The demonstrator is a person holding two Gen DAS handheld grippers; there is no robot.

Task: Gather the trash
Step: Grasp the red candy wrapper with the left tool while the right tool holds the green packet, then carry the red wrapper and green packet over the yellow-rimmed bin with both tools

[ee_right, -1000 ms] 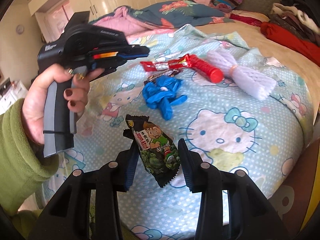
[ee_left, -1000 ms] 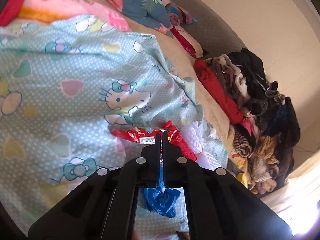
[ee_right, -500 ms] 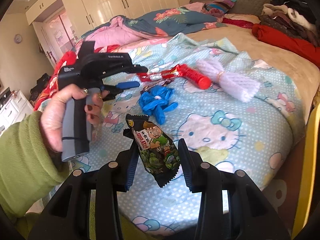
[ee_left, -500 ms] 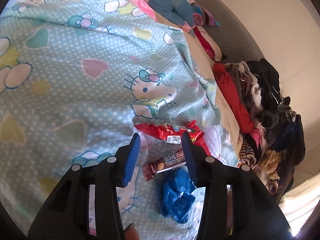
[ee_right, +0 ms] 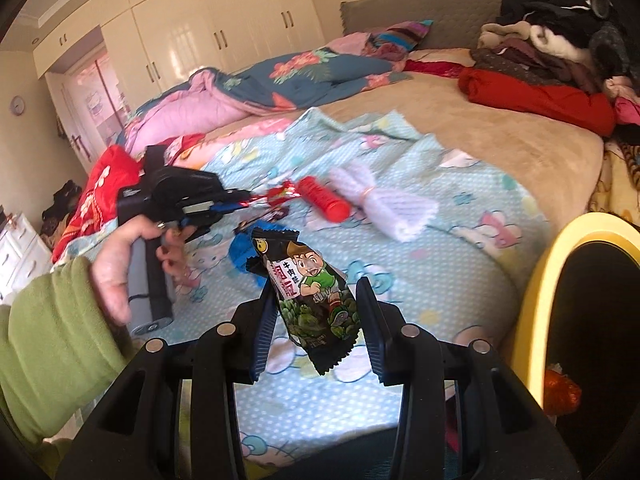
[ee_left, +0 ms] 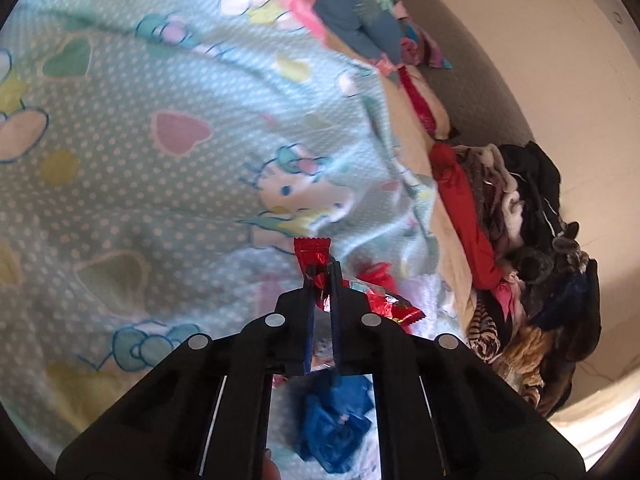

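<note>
Now clamped: left gripper [ee_left: 321, 276], open half a second ago over a small brown bar wrapper, pinches a shiny red foil wrapper [ee_left: 312, 249]; crimped end sticks out past the tips. Right-wrist view shifted too: yellow-rimmed bin [ee_right: 536, 280] now at right edge, bed seen from farther back.

Largest to smallest:

- Bed with tan sheet [ee_right: 500, 136] and mint cartoon-cat blanket [ee_left: 140, 168] spread over near half. Blanket carries all loose trash.
- Pile of clothes [ee_right: 540, 52] at far right of bed, red garment [ee_right: 540, 98] lowest and nearest.
- Pink and blue floral quilts [ee_right: 248, 88] bunched toward headboard.
- Bin: dark inside, something orange [ee_right: 562, 394] low in it.
- Green sleeve [ee_right: 52, 336] and left hand [ee_right: 120, 264] around left gripper's handle; seen from right wrist, its tips reach the red wrapper on the blanket.
- White mesh foam sleeve [ee_right: 384, 204], tied at middle, lying flat on blanket.
- Red cylinder [ee_right: 324, 198], just left of mesh sleeve, touching or nearly so.
- Crumpled blue glove-like item [ee_left: 334, 420], below left gripper's jaws; from right wrist, partly hidden behind held packet.
- Second red wrapper [ee_left: 384, 304], just right of left gripper's tips; contact with fingers unclear.
- Right gripper [ee_right: 316, 312]: partly closed, squeezing a dark snack packet [ee_right: 316, 292] with cartoon boy in green shirt; packet upright, lifted clear of blanket, top and bottom edges sticking out beyond pads.
</note>
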